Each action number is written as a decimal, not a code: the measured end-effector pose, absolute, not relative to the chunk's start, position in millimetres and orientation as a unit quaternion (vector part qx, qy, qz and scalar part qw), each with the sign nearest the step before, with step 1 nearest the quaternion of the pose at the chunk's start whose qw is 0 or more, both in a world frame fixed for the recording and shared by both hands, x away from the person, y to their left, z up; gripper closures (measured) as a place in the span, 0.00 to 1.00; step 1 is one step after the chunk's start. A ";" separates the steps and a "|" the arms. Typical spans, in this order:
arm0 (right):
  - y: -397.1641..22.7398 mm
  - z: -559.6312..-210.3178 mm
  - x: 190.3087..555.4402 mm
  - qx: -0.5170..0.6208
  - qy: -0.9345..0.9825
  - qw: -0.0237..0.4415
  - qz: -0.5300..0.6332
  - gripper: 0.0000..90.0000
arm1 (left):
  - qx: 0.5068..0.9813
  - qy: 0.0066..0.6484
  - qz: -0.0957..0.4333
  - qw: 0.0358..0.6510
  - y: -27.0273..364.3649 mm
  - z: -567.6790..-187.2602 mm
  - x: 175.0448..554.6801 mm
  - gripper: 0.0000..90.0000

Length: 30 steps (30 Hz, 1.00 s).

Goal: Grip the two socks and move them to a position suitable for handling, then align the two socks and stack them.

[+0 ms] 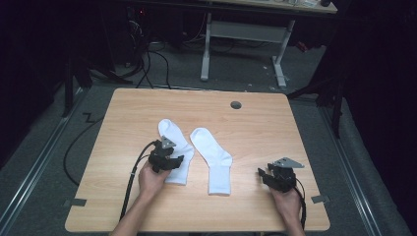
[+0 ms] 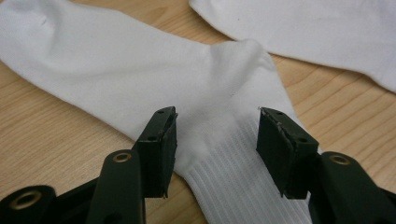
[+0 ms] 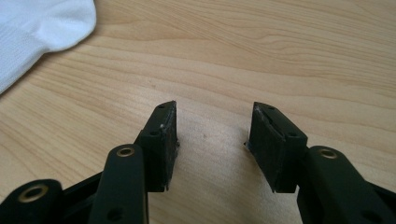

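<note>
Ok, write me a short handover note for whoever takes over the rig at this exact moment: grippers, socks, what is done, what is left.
Left hand-held gripper: open, jaws on either side of the ribbed part of the left sock, pads not pressing on it.
Right hand-held gripper: open, nothing between the jaws, over bare table to the right of the right sock.
Socks: two white socks lie flat side by side mid-table, apart, cuffs toward the person.
Done: nothing grasped, neither sock folded or stacked.
Left: probably close the left gripper on its sock, bring the right gripper to a sock, then pair them.
</note>
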State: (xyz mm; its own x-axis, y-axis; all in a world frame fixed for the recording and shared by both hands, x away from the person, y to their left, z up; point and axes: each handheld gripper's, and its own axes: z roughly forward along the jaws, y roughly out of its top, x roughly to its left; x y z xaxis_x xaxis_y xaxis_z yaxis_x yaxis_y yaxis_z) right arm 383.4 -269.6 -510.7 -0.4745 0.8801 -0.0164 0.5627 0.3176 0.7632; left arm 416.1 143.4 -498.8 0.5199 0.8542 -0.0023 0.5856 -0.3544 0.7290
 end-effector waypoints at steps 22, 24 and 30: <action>-270.7 -510.9 381.0 0.469 0.777 0.225 0.355 0.53 | 0.795 0.448 0.154 0.379 149.4 -482.5 415.6 0.96; -270.6 -510.8 381.1 0.470 0.777 0.225 0.354 0.52 | 0.795 0.443 0.153 0.385 149.7 -477.2 415.1 0.96; -270.7 -510.9 380.9 0.471 0.776 0.225 0.354 0.51 | 0.792 0.432 0.154 0.402 148.8 -457.7 413.8 0.96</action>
State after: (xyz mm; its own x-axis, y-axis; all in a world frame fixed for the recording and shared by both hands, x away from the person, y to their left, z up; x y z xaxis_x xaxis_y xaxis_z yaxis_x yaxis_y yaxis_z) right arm 380.9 -270.7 -510.9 -0.4545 0.8906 -0.0154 0.5725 0.3053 0.7610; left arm 413.8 148.8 -457.7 0.5783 0.8093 -0.1032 0.5607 -0.3024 0.7708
